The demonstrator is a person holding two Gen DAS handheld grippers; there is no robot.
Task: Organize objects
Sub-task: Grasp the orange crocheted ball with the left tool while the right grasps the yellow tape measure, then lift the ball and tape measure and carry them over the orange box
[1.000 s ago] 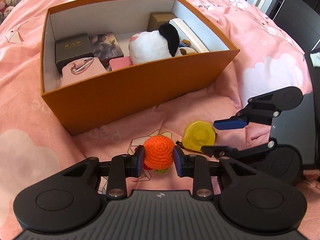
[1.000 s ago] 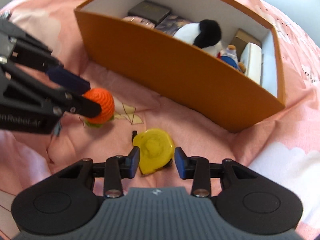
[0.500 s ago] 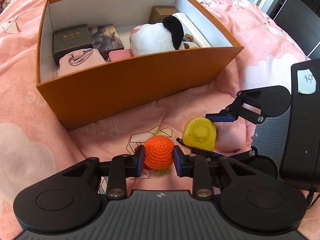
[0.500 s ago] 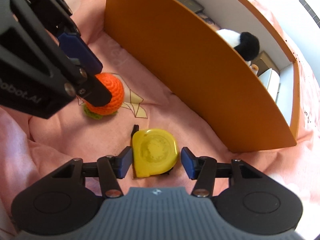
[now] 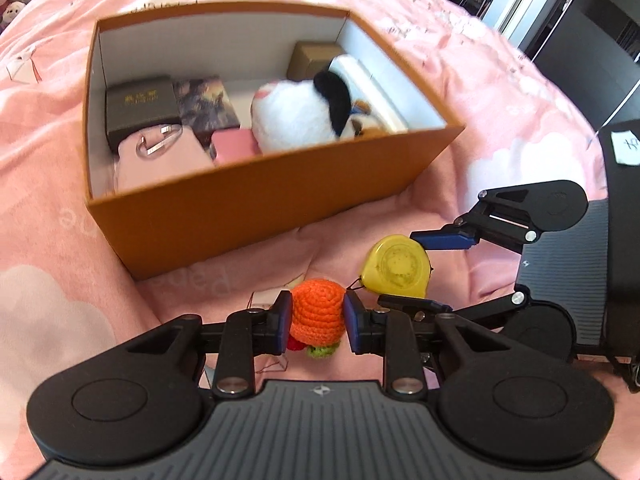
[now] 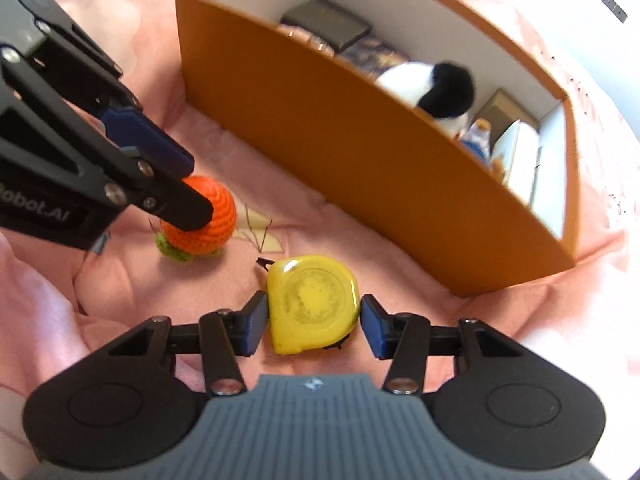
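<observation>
An orange crochet ball (image 5: 317,309) with a green base sits on the pink bedspread in front of the orange box (image 5: 260,216). My left gripper (image 5: 316,322) is closing on it, and both blue pads press its sides. The right wrist view shows the same ball (image 6: 212,220) under the left gripper (image 6: 195,188). A yellow tape measure (image 6: 312,300) lies flat to the right of the ball. My right gripper (image 6: 312,328) straddles it, jaws open, a thin gap at each pad. In the left wrist view the right gripper (image 5: 400,270) brackets the tape measure (image 5: 396,266).
The orange box (image 6: 360,152) holds a white and black plush toy (image 5: 296,120), a dark case (image 5: 140,106), a printed box (image 5: 204,100), a pink pouch with a carabiner (image 5: 160,152) and a tan box (image 5: 312,58). Dark furniture (image 5: 592,40) stands at the right.
My right gripper's jaws have spread wider around the tape measure. My left gripper's pads have squeezed a little tighter on the orange ball. Both views have tilted slightly.
</observation>
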